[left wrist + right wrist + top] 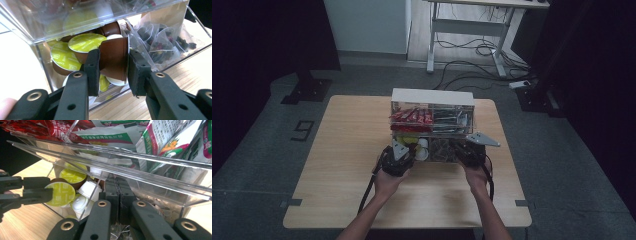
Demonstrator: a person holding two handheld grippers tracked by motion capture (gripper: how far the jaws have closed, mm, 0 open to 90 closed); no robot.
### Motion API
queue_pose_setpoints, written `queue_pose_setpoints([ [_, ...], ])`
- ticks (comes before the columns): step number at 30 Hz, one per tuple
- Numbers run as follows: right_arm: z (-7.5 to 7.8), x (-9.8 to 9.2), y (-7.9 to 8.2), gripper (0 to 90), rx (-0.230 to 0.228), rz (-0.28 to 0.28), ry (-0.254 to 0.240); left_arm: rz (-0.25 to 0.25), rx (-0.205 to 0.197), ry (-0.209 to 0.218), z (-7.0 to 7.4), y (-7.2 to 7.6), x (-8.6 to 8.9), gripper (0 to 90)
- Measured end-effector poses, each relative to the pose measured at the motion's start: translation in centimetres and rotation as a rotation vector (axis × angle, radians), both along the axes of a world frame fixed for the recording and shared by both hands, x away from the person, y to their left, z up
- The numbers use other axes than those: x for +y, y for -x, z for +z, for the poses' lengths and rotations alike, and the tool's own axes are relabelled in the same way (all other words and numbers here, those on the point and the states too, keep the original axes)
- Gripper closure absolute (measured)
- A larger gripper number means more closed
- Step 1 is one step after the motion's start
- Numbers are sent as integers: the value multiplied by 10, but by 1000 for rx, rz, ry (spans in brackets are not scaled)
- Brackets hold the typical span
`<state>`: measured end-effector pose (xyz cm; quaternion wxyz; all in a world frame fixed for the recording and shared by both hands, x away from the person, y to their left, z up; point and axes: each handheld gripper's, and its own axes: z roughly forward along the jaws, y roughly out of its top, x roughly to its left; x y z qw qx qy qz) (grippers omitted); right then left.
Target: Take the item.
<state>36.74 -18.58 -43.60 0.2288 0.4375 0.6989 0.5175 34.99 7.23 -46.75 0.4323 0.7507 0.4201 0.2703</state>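
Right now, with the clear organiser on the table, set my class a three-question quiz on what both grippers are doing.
1. True or false: the left gripper is shut on a brown capsule.
2. What lies in the compartment right of the capsules in the left gripper view? A. tea bags B. spoons C. sugar cubes
3. How do the right gripper jaws stand?

Key: 1 true. 2 A. 3 Pressed together with nothing between them, at the clear organiser.

Red sachets (411, 118) in organizer's upper-left compartment; green-white packets (172, 140) beside them; tea bags (160, 42) lower right.
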Motion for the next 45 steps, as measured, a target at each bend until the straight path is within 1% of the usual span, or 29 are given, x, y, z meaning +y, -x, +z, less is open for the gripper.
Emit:
queue_pose_setpoints([
  [6,0,0,0,877,1,-1,2,5,-7,-6,5,3,6,645],
  [15,1,0,0,878,2,-1,5,9,-8,-1,9,7,15,645],
  [28,0,1,-1,879,5,-4,5,19,-21,-2,19,20,32,646],
  [35,0,1,0,879,5,-6,6,29,-28,3,21,25,41,646],
  [45,0,1,0,879,4,-8,8,46,-24,18,21,33,56,646],
])
